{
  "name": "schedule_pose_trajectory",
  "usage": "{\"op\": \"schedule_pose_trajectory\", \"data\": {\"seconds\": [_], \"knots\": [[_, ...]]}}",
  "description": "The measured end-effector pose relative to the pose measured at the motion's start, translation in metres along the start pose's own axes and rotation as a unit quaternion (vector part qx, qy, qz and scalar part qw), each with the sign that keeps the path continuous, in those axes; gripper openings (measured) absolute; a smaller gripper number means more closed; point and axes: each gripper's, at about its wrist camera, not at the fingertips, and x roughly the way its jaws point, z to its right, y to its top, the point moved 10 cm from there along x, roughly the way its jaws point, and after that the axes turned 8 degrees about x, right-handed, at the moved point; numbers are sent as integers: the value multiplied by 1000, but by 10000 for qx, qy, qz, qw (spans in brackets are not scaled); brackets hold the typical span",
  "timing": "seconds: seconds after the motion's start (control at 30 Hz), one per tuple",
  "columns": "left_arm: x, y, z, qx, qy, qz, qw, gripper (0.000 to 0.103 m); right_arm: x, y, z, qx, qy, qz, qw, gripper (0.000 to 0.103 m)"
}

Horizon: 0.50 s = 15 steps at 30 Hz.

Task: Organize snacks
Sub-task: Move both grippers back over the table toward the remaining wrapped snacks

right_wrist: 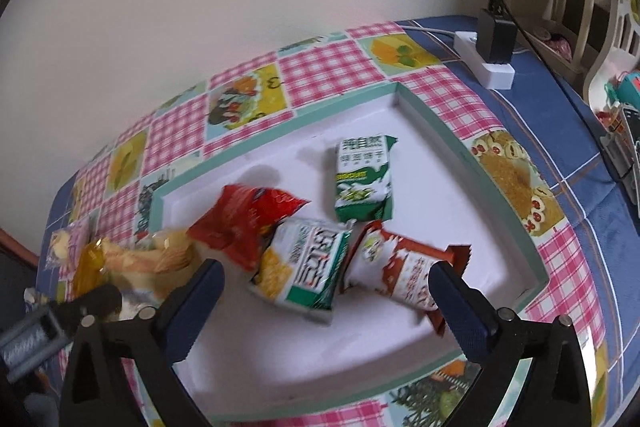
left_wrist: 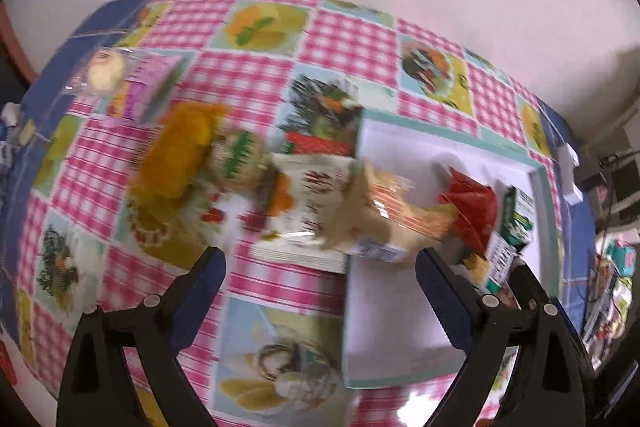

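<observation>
Right wrist view: the right gripper (right_wrist: pixel 326 281) has wide, empty jaws over the white tray (right_wrist: pixel 420 115). A green snack pack (right_wrist: pixel 362 179) lies at 12 o'clock. The left gripper (left_wrist: pixel 320 267) is wide and empty too.

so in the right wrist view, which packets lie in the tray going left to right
red packet → green and white packet with yellow snack picture → brown and white packet. The green and white carton sits behind them, overlapping in order.
</observation>
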Motion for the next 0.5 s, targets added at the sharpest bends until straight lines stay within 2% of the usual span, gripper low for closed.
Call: {"op": "schedule_pose_trajectory", "data": {"seconds": [0.17, 0.23, 0.3, 0.4, 0.5], "knots": [[-6, -3, -21, 34, 450, 207, 9988, 97, -12, -14, -15, -186, 191, 110, 9996, 103], [-8, -5, -25, 83, 549, 260, 9981, 102, -16, -19, -18, -150, 305, 100, 9994, 103], [-12, -8, -29, 158, 692, 344, 9969, 102, -18, -24, -21, -97, 391, 68, 9992, 103], [-17, -11, -31, 232, 806, 471, 9954, 102, -24, -29, -24, -27, 549, 131, 9984, 103], [-23, -14, -34, 186, 820, 588, 9947, 102, -28, -32, -23, 9, 507, 169, 9986, 103]]}}
